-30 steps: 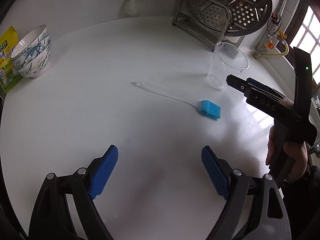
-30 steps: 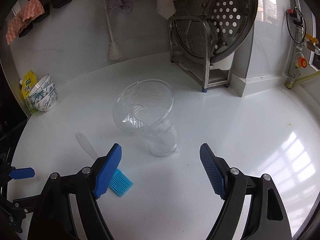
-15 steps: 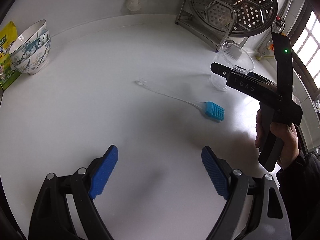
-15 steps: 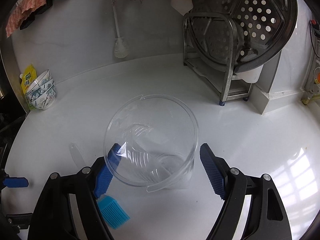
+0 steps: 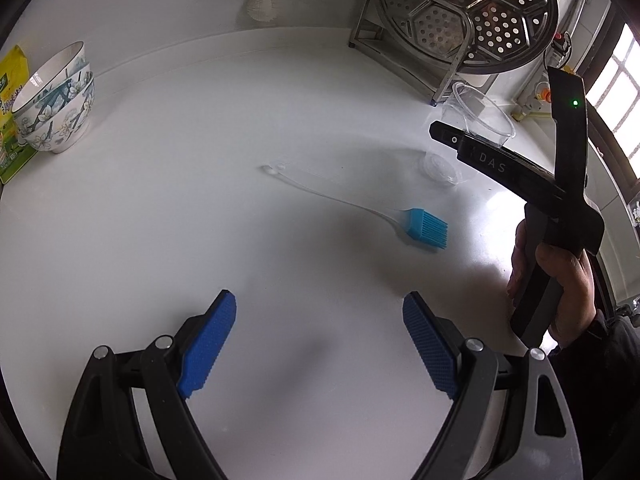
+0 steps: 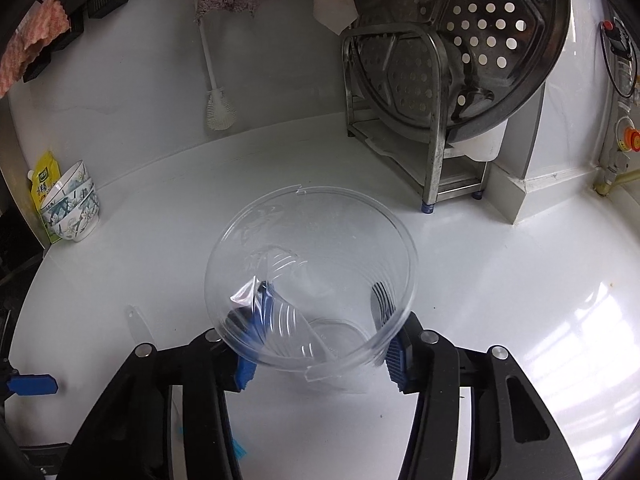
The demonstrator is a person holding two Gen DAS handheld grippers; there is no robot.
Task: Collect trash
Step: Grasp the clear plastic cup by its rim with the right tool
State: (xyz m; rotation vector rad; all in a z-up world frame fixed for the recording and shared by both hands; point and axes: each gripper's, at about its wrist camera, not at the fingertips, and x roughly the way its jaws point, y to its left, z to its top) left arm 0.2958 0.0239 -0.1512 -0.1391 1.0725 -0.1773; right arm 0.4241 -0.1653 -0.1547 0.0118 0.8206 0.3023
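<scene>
A clear plastic cup (image 6: 320, 264) with a cracked, creased wall stands upright on the white counter (image 6: 500, 300). My right gripper (image 6: 324, 340) straddles it, and its jaws are closing. Both blue pads (image 6: 394, 356) lie against the cup's sides. In the left wrist view the same cup (image 5: 444, 168) shows at the far right behind the right gripper's black finger, with a person's hand (image 5: 560, 280) on the handle. My left gripper (image 5: 320, 344) hovers open over bare counter, nothing between its pads. A blue silicone brush (image 5: 424, 226) with a clear handle lies between the two grippers.
Stacked floral bowls (image 5: 56, 112) and a yellow packet (image 5: 12, 80) sit at the far left. A steel rack holding a perforated steamer plate (image 6: 460, 40) stands at the back right. A white bottle brush (image 6: 218, 108) and cloths hang on the back wall.
My right gripper has moved forward around the cup and its jaws have narrowed from wide open onto the cup's sides. The left gripper stays open in place.
</scene>
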